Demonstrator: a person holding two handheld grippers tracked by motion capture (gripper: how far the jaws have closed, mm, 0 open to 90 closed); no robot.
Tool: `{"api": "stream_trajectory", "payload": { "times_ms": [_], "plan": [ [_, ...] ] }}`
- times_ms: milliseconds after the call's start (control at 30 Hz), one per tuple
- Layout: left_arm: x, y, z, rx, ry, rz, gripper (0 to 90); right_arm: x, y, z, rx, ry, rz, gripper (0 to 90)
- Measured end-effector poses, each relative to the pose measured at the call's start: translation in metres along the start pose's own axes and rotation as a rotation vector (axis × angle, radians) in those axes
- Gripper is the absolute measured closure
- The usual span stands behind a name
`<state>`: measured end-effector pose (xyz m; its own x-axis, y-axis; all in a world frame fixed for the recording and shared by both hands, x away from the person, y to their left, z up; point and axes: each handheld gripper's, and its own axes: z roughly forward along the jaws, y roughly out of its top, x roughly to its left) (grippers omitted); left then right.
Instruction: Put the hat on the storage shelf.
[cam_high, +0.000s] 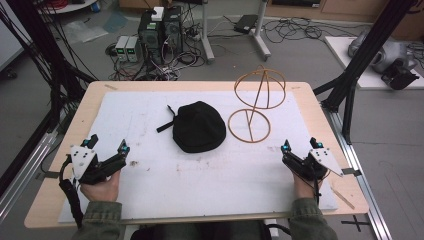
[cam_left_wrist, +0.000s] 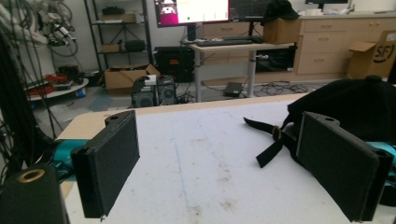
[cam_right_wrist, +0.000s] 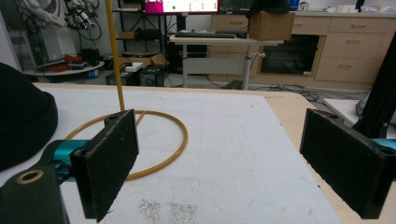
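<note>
At the near corners of the desk (cam_high: 305, 95), both grippers rest with their fingers spread wide and nothing between them. The left gripper (cam_high: 107, 145) sits at the near left, its fingers (cam_left_wrist: 108, 161) aimed toward the black cap (cam_high: 199, 126); the right gripper (cam_high: 299, 147) sits at the near right, its fingers (cam_right_wrist: 108, 161) aimed past the base ring of the wire hat stand (cam_high: 256, 102).

The cap lies flat on the white mat (cam_high: 210, 175) near the middle of the desk, with its strap (cam_high: 166, 125) trailing to the left. The stand is upright just to the right of the cap, its base ring close to the cap's edge, its domed wire top farther back.

The likely step is the approach to the cap, for placement on the stand. Recommended procedure:

1. Advance the left gripper low along the mat to the cap's left edge, beside the strap. Keep the fingers spread until the fabric edge lies between them.
2. Grip the doubled fabric at the edge, not the strap alone; the strap is thin and may let the cap swing.
3. Bring the right gripper to the cap's right edge, clear of the base ring. The stand looks light, and a knock may tip it.
4. Lift with both grippers level, so the cap opens downward.
</note>
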<state>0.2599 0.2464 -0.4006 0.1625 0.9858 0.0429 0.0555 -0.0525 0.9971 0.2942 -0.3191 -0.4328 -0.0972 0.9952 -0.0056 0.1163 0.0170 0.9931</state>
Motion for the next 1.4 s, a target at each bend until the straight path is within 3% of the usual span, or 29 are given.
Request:
{"api": "stream_trajectory", "payload": {
  "times_ms": [267,433,600,767,967,1067,1200,1400],
  "plan": [
    [-0.008,0.014,0.020,0.014,-0.093,-0.004,13.4,0.000,0.000,0.000,0.002,-0.002,-0.001,10.8],
    [-0.016,0.027,0.038,0.041,-0.159,0.025,13.4,0.000,0.000,0.000,0.004,-0.002,0.000,10.8],
    [-0.019,0.033,0.050,0.067,-0.182,0.018,13.5,0.000,0.000,0.000,0.002,0.000,-0.004,10.8],
    [-0.018,0.039,0.059,0.061,-0.205,-0.020,13.4,-0.001,0.000,0.000,-0.001,-0.004,0.003,10.8],
    [-0.027,0.043,0.076,0.098,-0.237,0.024,13.6,0.000,0.000,0.001,-0.002,0.000,-0.007,10.8],
    [-0.033,0.044,0.085,0.122,-0.264,0.028,13.6,0.000,0.000,0.001,-0.002,0.001,-0.001,10.8],
    [-0.039,0.042,0.093,0.143,-0.259,0.027,15.0,0.000,0.000,0.001,-0.001,0.006,-0.002,10.8],
    [-0.045,0.042,0.104,0.173,-0.291,0.040,14.9,0.000,0.000,0.002,-0.001,0.011,-0.020,10.8]
  ]
}}
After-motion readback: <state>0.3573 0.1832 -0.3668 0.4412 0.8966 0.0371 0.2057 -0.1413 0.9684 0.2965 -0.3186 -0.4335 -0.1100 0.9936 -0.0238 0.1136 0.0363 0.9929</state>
